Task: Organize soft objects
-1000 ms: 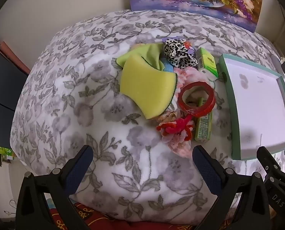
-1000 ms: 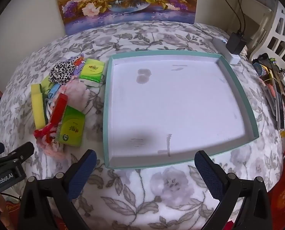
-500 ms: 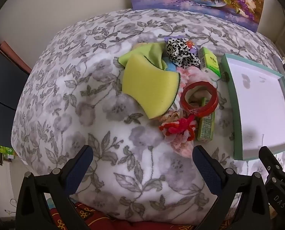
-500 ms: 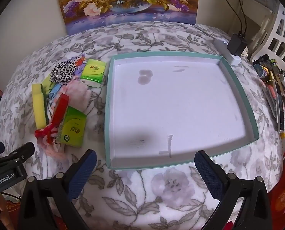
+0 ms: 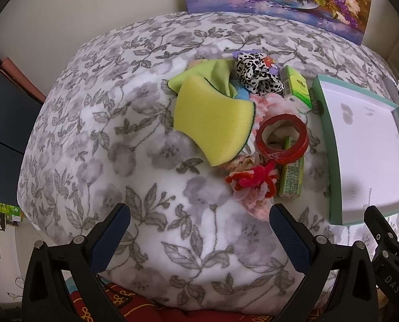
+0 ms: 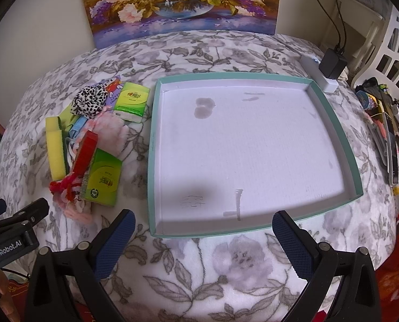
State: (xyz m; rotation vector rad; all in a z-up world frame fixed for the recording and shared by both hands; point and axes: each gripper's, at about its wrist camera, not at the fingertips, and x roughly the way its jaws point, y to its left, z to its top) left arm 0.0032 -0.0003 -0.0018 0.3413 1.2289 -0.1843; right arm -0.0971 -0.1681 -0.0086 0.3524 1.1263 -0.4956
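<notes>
Both claws stand wide open and hold nothing: the left gripper (image 5: 199, 230) hovers over the flowered blanket (image 5: 97, 139) short of the pile, and the right gripper (image 6: 203, 230) hangs at the near rim of the tray (image 6: 333, 112). Against the views of a second ago the change is slight: in the left wrist view the pile sits a little lower and nearer the fingers, which points to a slow advance of that hand; the right wrist view has barely altered, and no item has shifted. The soft things lie heaped just beside the tray's left wall, none inside it: a yellow sponge (image 5: 213, 123) on a green cloth (image 5: 215, 75), a spotted scrunchie (image 5: 255, 76), a pink fluffy cloth (image 5: 272, 102), a roll of red tape (image 5: 281, 139) propped on a green tissue pack (image 5: 292, 178), red yarn (image 5: 250, 178) at the near edge, and a second tissue pack (image 5: 297, 88) farther back. The tray is bare. In my judgement the sorting has not begun; the left claw is closing on a first pick, most likely the yarn or sponge, being nearest.
</notes>
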